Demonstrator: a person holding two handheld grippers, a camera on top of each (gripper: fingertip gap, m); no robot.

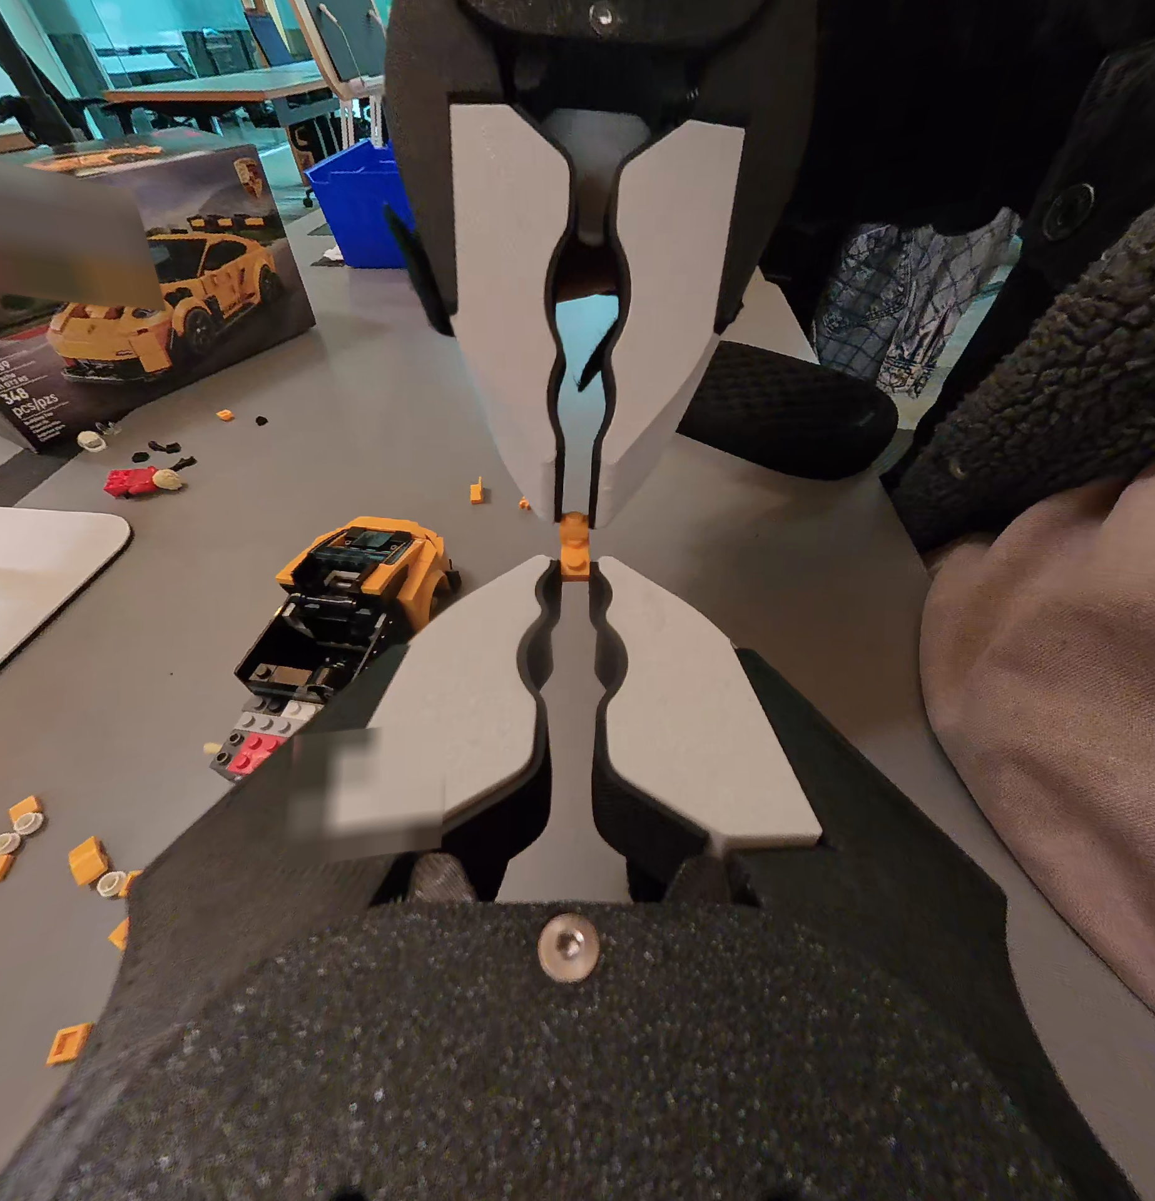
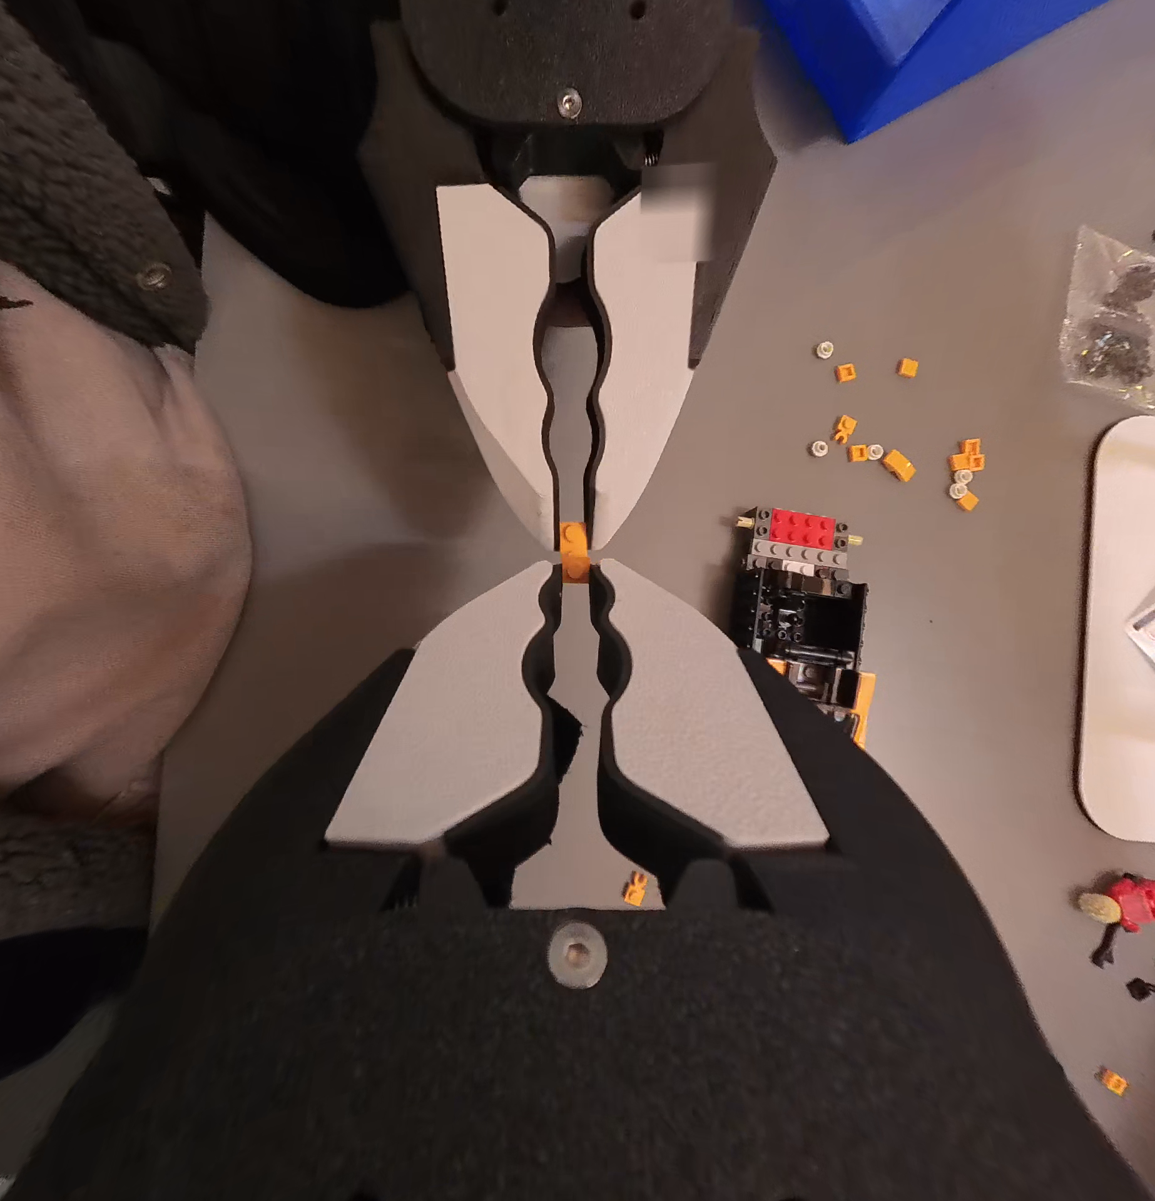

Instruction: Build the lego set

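Tip to tip above the desk (image 1: 724, 585): left gripper (image 1: 573, 572) and right gripper (image 2: 575, 575) both pinch one small orange piece (image 1: 573, 549), fingers nearly pressed together, likely pressing two bits together or handing over; half-built car (image 1: 360, 611) waits nearby.
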